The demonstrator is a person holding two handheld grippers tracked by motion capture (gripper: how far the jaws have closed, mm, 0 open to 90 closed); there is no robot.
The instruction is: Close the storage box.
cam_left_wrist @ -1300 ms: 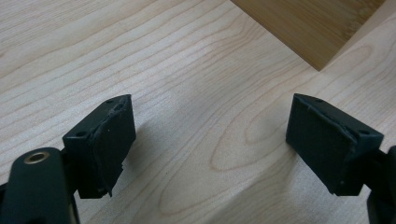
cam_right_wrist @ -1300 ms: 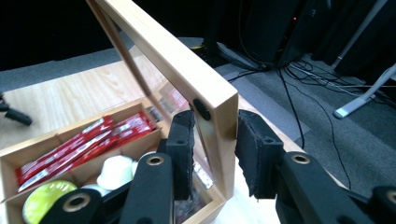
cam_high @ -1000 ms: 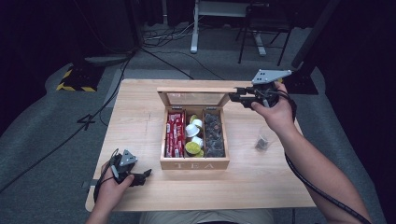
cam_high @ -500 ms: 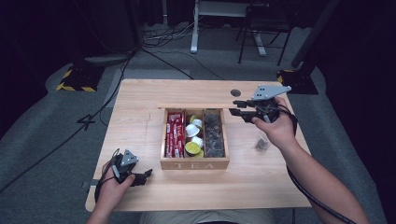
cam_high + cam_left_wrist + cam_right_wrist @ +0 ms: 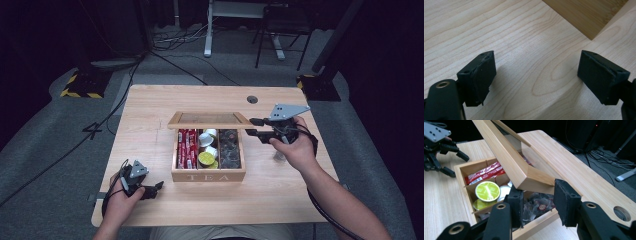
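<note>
The right tongs (image 5: 536, 202), jaws just widening, straddle the half-lowered lid (image 5: 509, 157) corner of the tea box (image 5: 208, 176). The left tongs (image 5: 536, 75) rest spread on the bench (image 5: 524, 37).

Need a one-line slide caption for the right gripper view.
Right gripper at the corner of the half-lowered lid of a wooden tea box, jaws apart around it.

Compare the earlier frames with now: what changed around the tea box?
The right claw came down toward the table, lowering the lid of the tea box from upright to partly closed. Its jaws have just been opening, with the lid's corner between them; whether the pads press on it cannot be told. The left claw stayed open on the table. The box's contents kept their places.
</note>
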